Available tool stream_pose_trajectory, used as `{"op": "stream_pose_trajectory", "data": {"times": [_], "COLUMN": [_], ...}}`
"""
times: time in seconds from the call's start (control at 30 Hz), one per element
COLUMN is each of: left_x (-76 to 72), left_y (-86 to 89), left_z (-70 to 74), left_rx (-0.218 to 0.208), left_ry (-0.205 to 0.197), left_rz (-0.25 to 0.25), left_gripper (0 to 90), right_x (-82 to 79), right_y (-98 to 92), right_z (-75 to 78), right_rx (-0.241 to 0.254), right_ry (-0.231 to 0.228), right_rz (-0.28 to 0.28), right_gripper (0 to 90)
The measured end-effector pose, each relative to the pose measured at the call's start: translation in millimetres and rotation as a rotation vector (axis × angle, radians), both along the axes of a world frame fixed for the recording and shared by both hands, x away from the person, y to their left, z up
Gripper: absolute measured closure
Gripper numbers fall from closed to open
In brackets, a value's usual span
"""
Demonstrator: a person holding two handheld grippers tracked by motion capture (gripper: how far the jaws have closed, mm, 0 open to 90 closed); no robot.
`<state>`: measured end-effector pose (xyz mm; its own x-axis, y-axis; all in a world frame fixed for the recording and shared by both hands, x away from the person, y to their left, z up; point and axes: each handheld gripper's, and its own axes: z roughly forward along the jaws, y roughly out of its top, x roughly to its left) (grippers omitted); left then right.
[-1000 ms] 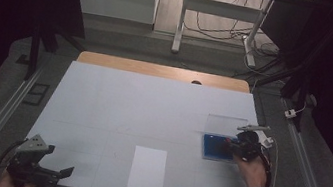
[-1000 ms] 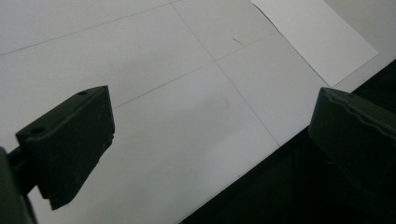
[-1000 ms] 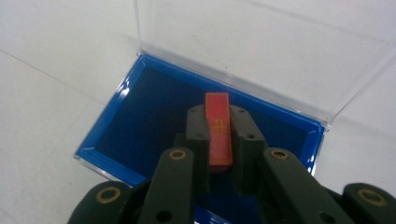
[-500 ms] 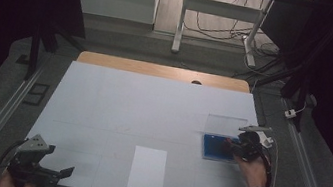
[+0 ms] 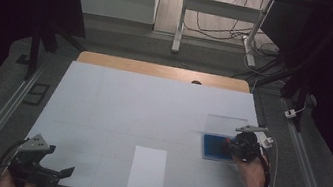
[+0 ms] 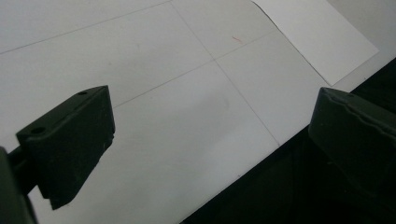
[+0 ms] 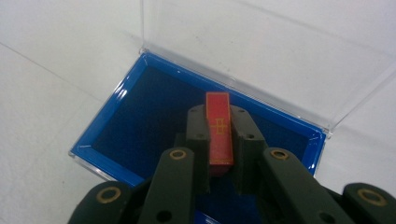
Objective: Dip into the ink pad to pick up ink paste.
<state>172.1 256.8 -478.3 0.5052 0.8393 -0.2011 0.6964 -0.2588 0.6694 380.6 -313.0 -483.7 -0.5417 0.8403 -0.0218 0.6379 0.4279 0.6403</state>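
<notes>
High view, nearest first: my left tongs (image 5: 58, 171) hang over the table's (image 5: 117, 101) near left corner, jaws spread wide with nothing between them. In the left gripper view I see bare white table (image 6: 154, 116) between the two jaws, and the corner of a paper sheet (image 6: 317, 37) beyond them. From the high view that sheet (image 5: 148, 170) lies flat near the front edge, about midway across, well apart from both tongs.

Farther in and to the right, my right tongs (image 5: 228, 147) sit over the blue box (image 5: 212, 147), which rests on the right half of the table. The right gripper view gives me the grip: the right tongs (image 7: 218, 135) are clenched on a red block (image 7: 218, 133), one pad on each long side, the block standing on edge and pointing away from me, with a gold mark on its upper face. It is held above the dark blue floor of the box (image 7: 140, 121), toward the box's near side; whether it touches that floor I cannot tell.

Beyond the box, its clear lid (image 7: 261, 51) is hinged open at the far edge and lies back toward the table; in the high view the lid (image 5: 225, 124) shows as a pale pane just past the box.
</notes>
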Motion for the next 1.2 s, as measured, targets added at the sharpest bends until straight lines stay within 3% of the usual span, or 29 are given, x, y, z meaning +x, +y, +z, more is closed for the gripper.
{"op": "stream_pose_trajectory", "data": {"times": [0.1,0.23,0.37,0.53,0.77,0.9,1.2], "left_x": [0.4,0.8,0.4,0.1,-0.4,-0.6,-0.8], "left_y": [0.3,0.3,0.4,0.8,0.9,1.0,1.1], "left_z": [0.0,0.0,0.0,0.0,0.0,0.2,0.2], "left_rx": [-0.001,-0.005,-0.004,-0.005,-0.006,-0.006,-0.007], "left_ry": [0.001,0.004,0.001,0.001,-0.001,-0.002,-0.003], "left_rz": [0.002,0.004,0.004,0.001,0.002,0.002,0.001], "left_gripper": [0.8,0.8,0.8,0.8,0.8,0.7,0.8], "right_x": [1.2,0.8,-0.7,-4.0,-8.8,-12.7,-22.7], "right_y": [-2.4,-0.2,0.9,0.8,1.4,2.1,13.9], "right_z": [0.8,3.0,5.0,10.8,15.9,18.6,25.5], "right_rx": [0.020,0.001,-0.006,0.021,0.067,0.121,0.127], "right_ry": [0.014,0.013,0.000,-0.029,-0.030,-0.024,-0.035], "right_rz": [-0.007,-0.006,-0.012,-0.019,0.008,0.016,0.083], "right_gripper": [80.5,80.3,80.2,80.1,80.0,79.9,79.9]}}
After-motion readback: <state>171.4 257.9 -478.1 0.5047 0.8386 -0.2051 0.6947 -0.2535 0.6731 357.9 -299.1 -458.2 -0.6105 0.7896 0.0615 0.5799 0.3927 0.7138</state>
